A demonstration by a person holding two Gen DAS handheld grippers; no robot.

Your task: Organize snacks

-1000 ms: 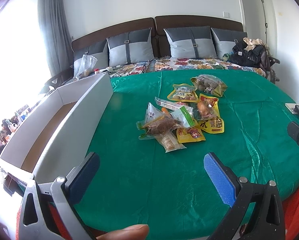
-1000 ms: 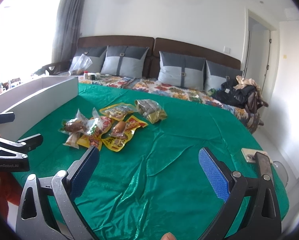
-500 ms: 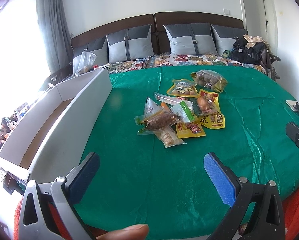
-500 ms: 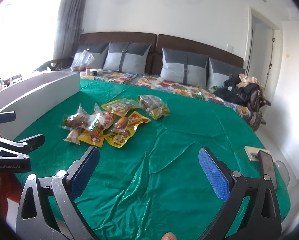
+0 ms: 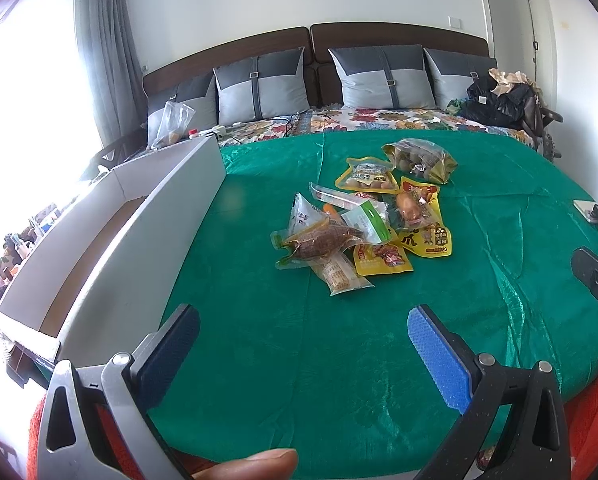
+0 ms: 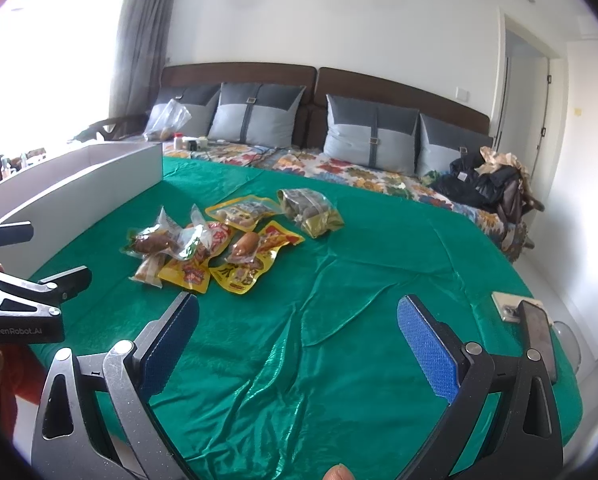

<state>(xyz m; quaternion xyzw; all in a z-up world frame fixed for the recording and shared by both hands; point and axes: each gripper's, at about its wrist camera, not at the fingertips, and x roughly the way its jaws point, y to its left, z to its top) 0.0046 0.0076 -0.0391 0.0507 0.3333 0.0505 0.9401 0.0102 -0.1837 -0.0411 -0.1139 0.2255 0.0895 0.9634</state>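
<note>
A green-covered bed (image 5: pixel 259 360) held mid-bed snack packets (image 5: pixel 363 224); both tools, left (image 5: pixel 303 340) and right (image 6: pixel 297 332), gaped empty; best to pinch the nearest packet's edge.

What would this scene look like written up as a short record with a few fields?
Place: a bedroom, on a bed under a green cloth
Snacks: a loose pile of snack packets lying on the cloth
Box: a white box, open at the top, on the left edge of the bed; no packet visible in it
Left tool: open, holding nothing, short of the pile
Right tool: open, holding nothing, above bare cloth
Background: grey pillows against a brown headboard
</note>
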